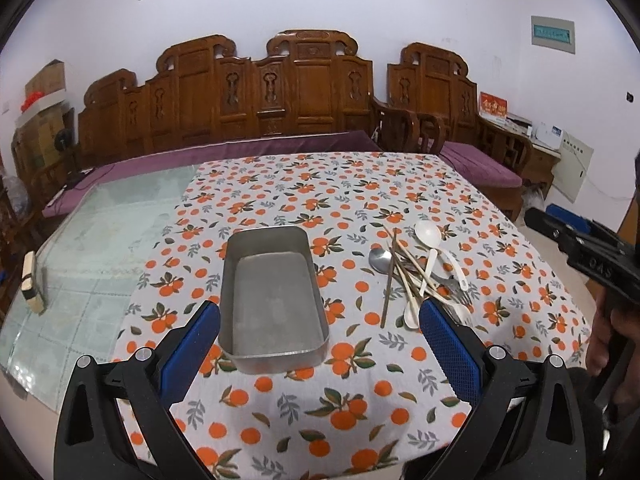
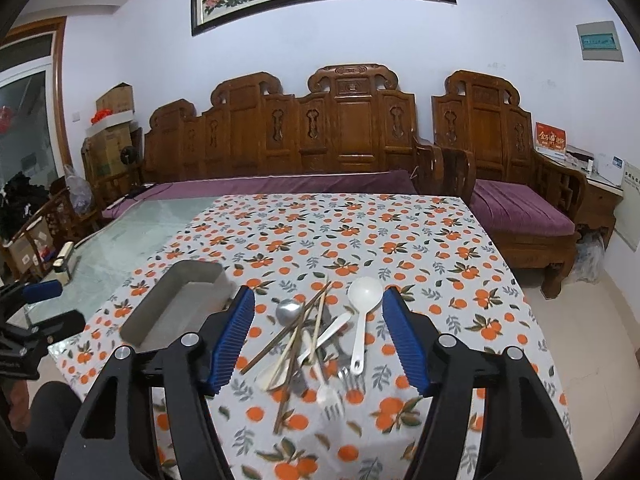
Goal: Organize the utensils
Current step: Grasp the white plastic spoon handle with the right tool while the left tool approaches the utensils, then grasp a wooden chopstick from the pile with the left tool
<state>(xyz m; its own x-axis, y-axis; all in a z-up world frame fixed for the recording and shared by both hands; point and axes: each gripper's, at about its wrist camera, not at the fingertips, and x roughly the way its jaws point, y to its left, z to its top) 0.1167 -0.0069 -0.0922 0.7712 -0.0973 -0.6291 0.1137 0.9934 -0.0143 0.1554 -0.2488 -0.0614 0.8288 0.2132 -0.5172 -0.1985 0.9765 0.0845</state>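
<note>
An empty grey metal tray (image 1: 276, 350) sits on the orange-print tablecloth (image 1: 320, 184); it also shows in the right wrist view (image 2: 138, 322). To its right lies a pile of utensils (image 1: 420, 272): white plastic spoons (image 2: 362, 296), a metal spoon (image 2: 289, 310), wooden chopsticks (image 2: 304, 328) and forks (image 2: 330, 398). My left gripper (image 1: 320, 326) is open and empty, hovering with its tips either side of the tray's near end. My right gripper (image 2: 319, 308) is open and empty above the pile.
The left part of the table is bare glass (image 1: 88, 248), with a small wooden block (image 1: 32, 282) near its left edge. A carved wooden sofa (image 2: 320, 140) with purple cushions stands behind the table. The table's right edge drops to the floor (image 2: 592, 340).
</note>
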